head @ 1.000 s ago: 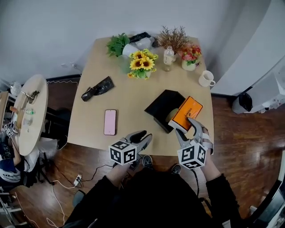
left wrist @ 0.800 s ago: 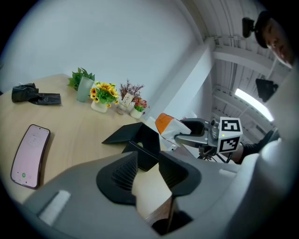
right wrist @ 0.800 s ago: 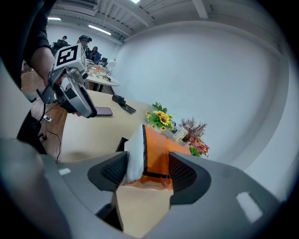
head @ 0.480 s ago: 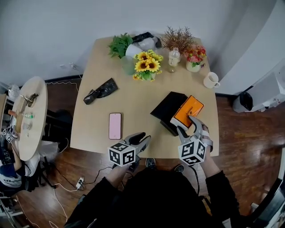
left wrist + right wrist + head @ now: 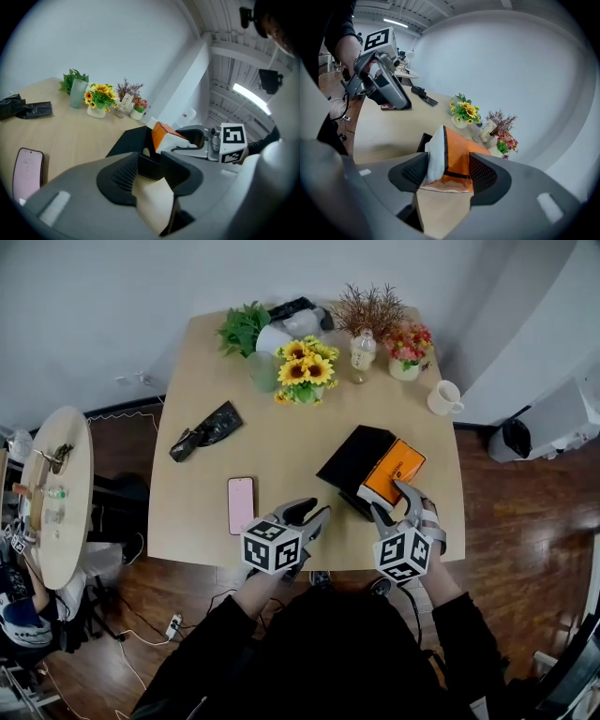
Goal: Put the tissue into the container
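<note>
An orange tissue pack (image 5: 396,470) with a white side is clamped between the pads of my right gripper (image 5: 389,498). It hangs tilted over the right part of the black open container (image 5: 352,457) near the table's front right. The right gripper view shows the tissue pack (image 5: 457,150) filling the jaws of the right gripper (image 5: 449,172), with the container (image 5: 423,140) just behind. My left gripper (image 5: 314,510) stands open at the table's front edge, left of the container and apart from it. In the left gripper view the container (image 5: 129,143) and the tissue pack (image 5: 164,136) lie beyond the left gripper (image 5: 150,174).
A pink phone (image 5: 241,504) lies left of the left gripper. A black bag (image 5: 206,427) sits farther left. Sunflowers (image 5: 302,371), a bottle (image 5: 362,351), potted flowers (image 5: 408,343) and a white mug (image 5: 443,397) line the far side. A round side table (image 5: 56,493) stands at the left.
My left gripper has moved forward over the table edge, closer to the container. The right gripper still holds the tissue pack over the container.
</note>
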Demonstrator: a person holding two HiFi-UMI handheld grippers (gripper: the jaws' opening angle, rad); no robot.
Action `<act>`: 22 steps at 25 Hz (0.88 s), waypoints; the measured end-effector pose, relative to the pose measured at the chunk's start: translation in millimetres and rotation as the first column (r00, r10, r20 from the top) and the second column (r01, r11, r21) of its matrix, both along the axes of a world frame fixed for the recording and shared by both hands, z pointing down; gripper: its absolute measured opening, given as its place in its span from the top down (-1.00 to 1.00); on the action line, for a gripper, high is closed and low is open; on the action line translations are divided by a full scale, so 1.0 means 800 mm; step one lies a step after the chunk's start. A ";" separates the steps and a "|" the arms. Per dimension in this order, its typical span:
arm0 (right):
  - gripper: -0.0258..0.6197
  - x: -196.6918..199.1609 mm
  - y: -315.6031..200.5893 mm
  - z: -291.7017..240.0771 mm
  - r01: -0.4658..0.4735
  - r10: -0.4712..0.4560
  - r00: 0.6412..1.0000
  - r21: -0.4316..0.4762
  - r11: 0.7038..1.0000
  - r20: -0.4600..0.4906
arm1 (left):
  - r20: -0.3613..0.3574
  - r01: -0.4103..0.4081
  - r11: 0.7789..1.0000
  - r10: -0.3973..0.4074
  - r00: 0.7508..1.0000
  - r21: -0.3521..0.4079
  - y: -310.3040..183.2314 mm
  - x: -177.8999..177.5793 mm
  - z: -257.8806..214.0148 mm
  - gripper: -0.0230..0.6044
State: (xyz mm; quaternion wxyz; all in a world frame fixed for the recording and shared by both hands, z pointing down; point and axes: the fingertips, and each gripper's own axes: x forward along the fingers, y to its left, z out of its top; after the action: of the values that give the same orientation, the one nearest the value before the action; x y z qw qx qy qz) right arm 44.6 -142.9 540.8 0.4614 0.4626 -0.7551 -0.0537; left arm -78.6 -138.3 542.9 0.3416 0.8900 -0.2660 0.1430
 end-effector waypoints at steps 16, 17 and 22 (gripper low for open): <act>0.06 -0.015 -0.006 0.029 -0.005 0.005 1.000 -0.009 1.000 -0.028 | 0.063 -0.047 0.999 0.048 0.997 -0.009 -0.034 0.033 0.022 0.52; 0.06 -0.015 -0.006 0.032 -0.006 0.006 1.000 -0.012 1.000 -0.028 | 0.065 -0.049 0.999 0.050 0.997 -0.010 -0.034 0.033 0.023 0.52; 0.06 -0.014 -0.006 0.038 -0.008 0.008 0.999 -0.024 1.000 -0.033 | 0.066 -0.056 0.998 0.057 0.996 -0.016 -0.029 0.034 0.025 0.52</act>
State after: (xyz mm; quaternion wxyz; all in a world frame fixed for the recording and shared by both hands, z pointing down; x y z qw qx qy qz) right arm 33.5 -147.8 571.6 0.4793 0.4591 -0.7463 -0.0503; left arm -51.7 -161.9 562.7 0.3348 0.8895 -0.2508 0.1838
